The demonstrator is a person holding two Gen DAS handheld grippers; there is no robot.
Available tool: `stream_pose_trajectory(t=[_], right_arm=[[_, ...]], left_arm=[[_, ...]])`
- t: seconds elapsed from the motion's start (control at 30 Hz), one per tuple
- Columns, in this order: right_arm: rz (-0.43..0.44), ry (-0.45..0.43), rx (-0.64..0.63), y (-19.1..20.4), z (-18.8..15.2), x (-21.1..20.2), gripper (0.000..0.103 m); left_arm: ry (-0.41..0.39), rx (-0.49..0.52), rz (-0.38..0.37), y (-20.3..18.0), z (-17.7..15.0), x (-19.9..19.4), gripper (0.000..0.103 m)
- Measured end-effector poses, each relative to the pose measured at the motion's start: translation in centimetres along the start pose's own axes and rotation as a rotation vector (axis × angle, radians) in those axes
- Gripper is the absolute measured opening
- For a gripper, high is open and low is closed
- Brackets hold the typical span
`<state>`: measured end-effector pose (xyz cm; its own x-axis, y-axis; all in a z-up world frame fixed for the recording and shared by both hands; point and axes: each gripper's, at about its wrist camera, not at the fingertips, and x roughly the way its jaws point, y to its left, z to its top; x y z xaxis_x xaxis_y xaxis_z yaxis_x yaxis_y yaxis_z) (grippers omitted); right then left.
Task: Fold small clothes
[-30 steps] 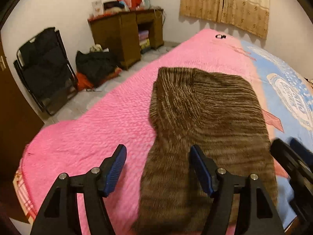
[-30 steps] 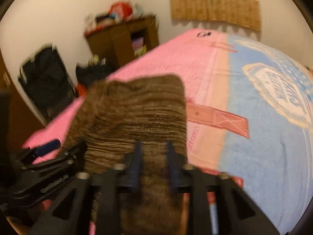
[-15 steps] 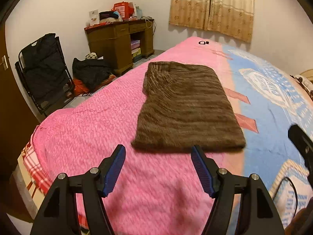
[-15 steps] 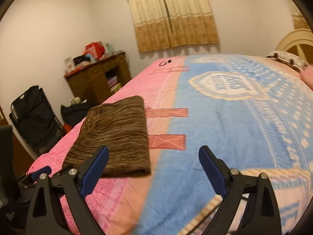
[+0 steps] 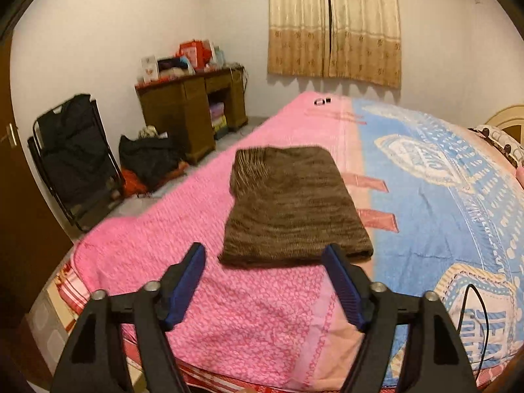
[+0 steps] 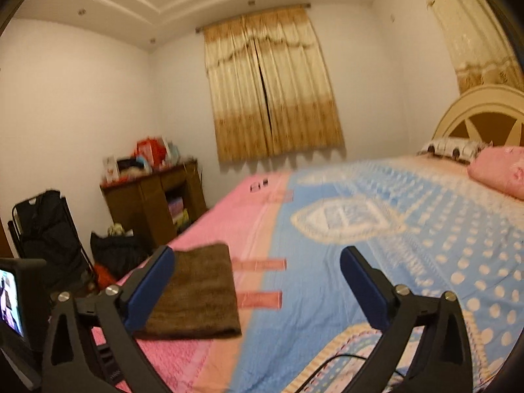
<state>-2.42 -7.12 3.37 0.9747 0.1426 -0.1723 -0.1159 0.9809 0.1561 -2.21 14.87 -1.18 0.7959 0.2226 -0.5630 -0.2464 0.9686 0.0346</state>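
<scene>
While the folded brown garment (image 5: 291,206) lies flat on the pink side of the bedspread (image 5: 229,301), its long axis running near to far, both tongs hang empty, jaws opening: the left gripper (image 5: 267,280) just short of its near edge, the right gripper (image 6: 257,290) off to its right.

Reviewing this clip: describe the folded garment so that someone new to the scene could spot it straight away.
Start at the bed, with its half pink, half blue blanket. On the pink half near the colour border lies the brown knit garment, folded into a flat rectangle. It is the only dark, streaky-brown thing on the bed.
</scene>
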Motion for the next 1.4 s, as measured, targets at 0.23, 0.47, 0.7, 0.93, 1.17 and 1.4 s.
stream_pose_trajectory(t=[0.23, 0.47, 0.7, 0.93, 1.17, 1.4], right_arm=[[0.014, -0.069, -0.06, 1.0, 0.2, -1.5, 0.103], [0.016, -0.08, -0.045, 0.6, 0.3, -2.0, 0.103], [0.014, -0.073, -0.033, 0.3, 0.4, -2.2, 0.103], [0.014, -0.071, -0.046, 0.5, 0.4, -2.2, 0.103], [0.014, -0.072, -0.049, 0.7, 0.5, -2.3, 0.103], [0.014, -0.07, -0.052, 0.7, 0.5, -2.2, 0.103]], left_arm=[[-0.098, 0.038, 0.091, 0.0, 0.5, -1.6, 0.081], [-0.137, 0.045, 0.086, -0.3, 1.0, -2.6, 0.081], [-0.139, 0.027, 0.077, -0.2, 1.2, -2.9, 0.081], [-0.143, 0.03, 0.085, -0.3, 1.2, -2.9, 0.081], [-0.147, 0.014, 0.063, -0.2, 1.2, -3.2, 0.081], [-0.155, 0.008, 0.067, 0.1, 1.2, -3.4, 0.081]])
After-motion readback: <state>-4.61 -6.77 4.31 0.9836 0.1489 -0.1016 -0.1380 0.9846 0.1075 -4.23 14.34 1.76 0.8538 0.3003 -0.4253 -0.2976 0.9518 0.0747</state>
